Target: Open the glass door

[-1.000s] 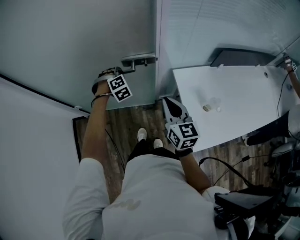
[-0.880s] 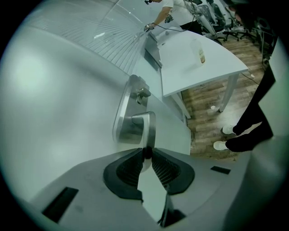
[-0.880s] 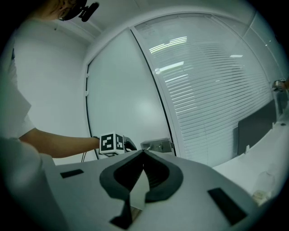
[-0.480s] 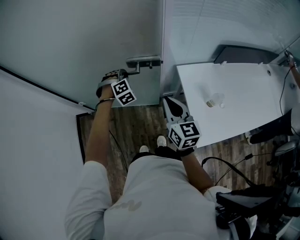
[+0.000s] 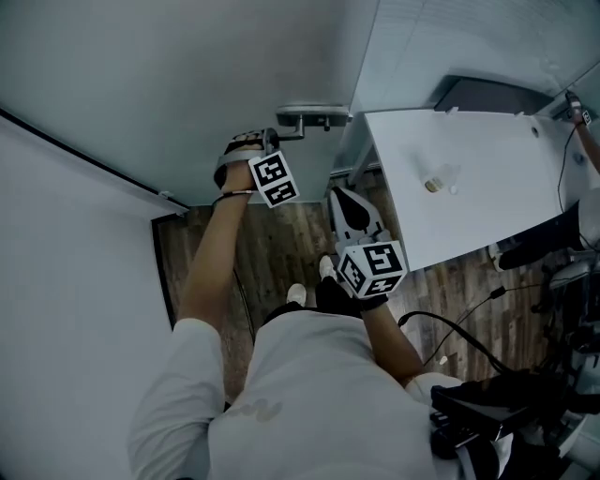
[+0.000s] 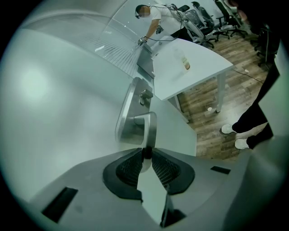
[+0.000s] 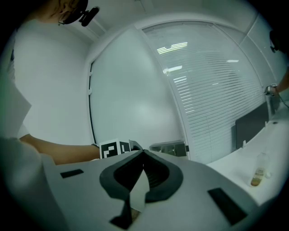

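Note:
The frosted glass door (image 5: 187, 84) fills the top of the head view, with its metal lever handle (image 5: 314, 116) near the door's right edge. My left gripper (image 5: 275, 141) reaches up to that handle. In the left gripper view its jaws (image 6: 146, 153) are shut on the tip of the lever (image 6: 151, 128), which hangs from a steel plate (image 6: 128, 115). My right gripper (image 5: 345, 199) hovers lower, between the door's edge and the table, shut with nothing in it. In the right gripper view its pads (image 7: 143, 154) meet, and the handle (image 7: 169, 147) lies ahead.
A white table (image 5: 487, 178) with a small bottle (image 5: 436, 185) stands close at the right, beside a glass wall with blinds (image 7: 212, 90). A white wall (image 5: 66, 281) is at the left. Office chairs and cables (image 5: 506, 394) crowd the lower right. Another person (image 6: 151, 13) stands far off.
My left gripper has moved right and slightly up in the head view, still on the handle, and the door's edge has swung right with it. The right gripper shifted the same way.

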Available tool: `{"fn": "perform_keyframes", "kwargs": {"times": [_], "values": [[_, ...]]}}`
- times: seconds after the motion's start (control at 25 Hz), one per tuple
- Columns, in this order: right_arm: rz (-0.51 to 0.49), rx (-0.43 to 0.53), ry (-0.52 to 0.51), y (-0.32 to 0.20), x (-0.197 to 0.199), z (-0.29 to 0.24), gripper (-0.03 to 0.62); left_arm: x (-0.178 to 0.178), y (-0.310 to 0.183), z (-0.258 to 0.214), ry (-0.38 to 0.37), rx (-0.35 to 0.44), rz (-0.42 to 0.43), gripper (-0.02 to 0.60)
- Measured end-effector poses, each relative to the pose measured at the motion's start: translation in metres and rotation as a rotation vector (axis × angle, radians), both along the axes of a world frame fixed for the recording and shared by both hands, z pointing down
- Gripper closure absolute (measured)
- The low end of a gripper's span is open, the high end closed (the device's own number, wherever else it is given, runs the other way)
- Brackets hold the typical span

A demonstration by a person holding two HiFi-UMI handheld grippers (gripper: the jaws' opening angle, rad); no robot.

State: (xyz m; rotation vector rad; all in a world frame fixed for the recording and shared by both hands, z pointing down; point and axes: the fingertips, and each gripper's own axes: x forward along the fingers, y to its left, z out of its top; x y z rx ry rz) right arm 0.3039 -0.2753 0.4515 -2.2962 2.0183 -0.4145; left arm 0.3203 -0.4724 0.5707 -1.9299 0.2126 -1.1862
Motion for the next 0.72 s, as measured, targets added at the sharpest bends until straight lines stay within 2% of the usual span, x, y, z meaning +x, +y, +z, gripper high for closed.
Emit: {"fn": "perform_keyframes", "kwargs": {"times": [0.28,0.56,0.72], "values": [[0.053,-0.017,0.048,0.026,-0.043,-0.001,0.592,-0.020,0.026,-0.002,0.032,0.009,0.061,0.517],[0.148,-0.015,0.073,0.066,-0.042,-0.004,0.592,-0.044,0.050,0.003,0.024,0.025,0.088,0.517],[0.159,-0.010,0.072,0.086,-0.037,-0.007,0.592,-0.051,0.058,0.003,0.009,0.036,0.094,0.517]]}}
